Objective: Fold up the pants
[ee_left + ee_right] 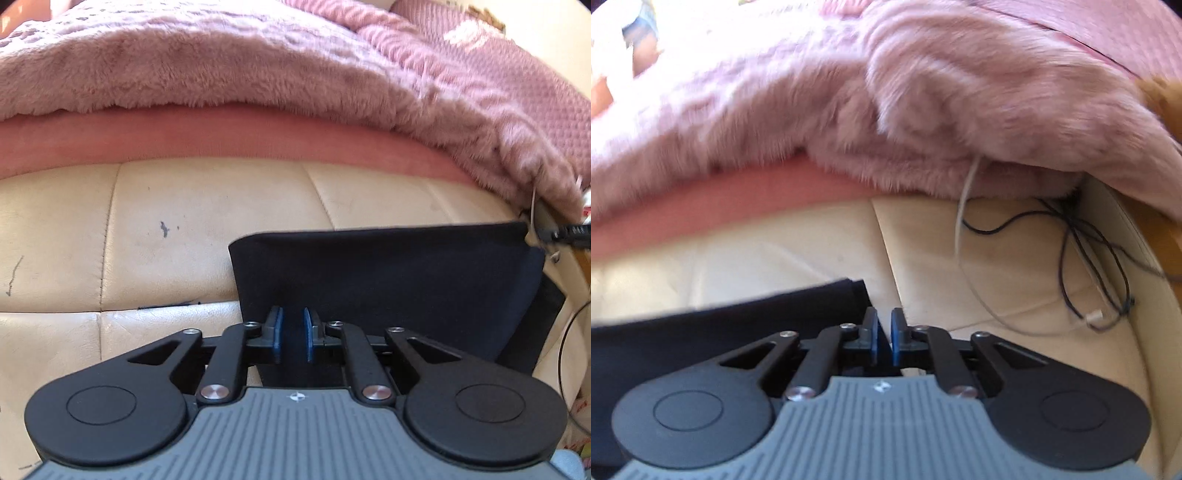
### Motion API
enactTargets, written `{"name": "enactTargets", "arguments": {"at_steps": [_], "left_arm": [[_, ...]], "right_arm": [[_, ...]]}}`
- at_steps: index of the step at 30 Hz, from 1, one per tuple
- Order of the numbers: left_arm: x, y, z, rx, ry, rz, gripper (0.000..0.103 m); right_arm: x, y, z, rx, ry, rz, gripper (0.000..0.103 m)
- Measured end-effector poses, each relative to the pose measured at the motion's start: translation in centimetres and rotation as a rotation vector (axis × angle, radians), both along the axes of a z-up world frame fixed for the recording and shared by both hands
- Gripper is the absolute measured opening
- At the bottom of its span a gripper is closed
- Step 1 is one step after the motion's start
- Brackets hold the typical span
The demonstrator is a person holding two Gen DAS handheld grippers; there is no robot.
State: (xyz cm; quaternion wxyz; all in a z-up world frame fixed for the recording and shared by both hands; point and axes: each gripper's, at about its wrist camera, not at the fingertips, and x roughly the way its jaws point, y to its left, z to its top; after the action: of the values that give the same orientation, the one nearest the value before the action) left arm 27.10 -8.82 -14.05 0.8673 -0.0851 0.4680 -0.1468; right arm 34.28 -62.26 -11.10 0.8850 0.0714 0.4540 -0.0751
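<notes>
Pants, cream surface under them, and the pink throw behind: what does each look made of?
Pants: dark, matte fabric, probably a soft knit; smooth, crisp folded edge. Cream surface: leather or faux leather; slight sheen, stitched seams, scuff marks. Pink throw: plush faux fur; long fuzzy pile. The left gripper has pants cloth between its blue-padded fingers.

- Pants (388,273): matt black cloth, smooth and lint-free.
- Cushion (184,236): cream leather-like upholstery, slightly glossy, stitched, scuffed with dark marks.
- Blanket (207,62): pink, long-piled plush, fuzzy.
- Sheet (221,136): pink, matt, short-napped cloth.
- Left gripper (293,334): matt black plastic links, shiny metal rivets, blue pads (279,332), ribbed grey body.
- Cables (1082,236): thin, smooth, black and white.
</notes>
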Motion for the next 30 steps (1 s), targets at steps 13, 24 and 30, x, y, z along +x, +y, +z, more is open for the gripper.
{"name": "enactTargets", "arguments": {"at_steps": [13, 24, 30], "left_arm": [[-0.8, -0.4, -0.9, 0.044, 0.026, -0.005, 0.013], [-0.9, 0.7, -0.7, 0.001, 0.045, 0.072, 0.021], [-2.5, 4.6, -1.3, -0.203, 0.109, 0.218, 0.048]], "right_arm": [[-8.8, -0.8, -1.9, 0.591, -0.206, -0.294, 0.011], [-7.6, 0.4, -4.1, 0.347, -0.082, -0.314, 0.000], [-9.8, -0.3, -1.7, 0.305, -0.167, -0.310, 0.015]]}}
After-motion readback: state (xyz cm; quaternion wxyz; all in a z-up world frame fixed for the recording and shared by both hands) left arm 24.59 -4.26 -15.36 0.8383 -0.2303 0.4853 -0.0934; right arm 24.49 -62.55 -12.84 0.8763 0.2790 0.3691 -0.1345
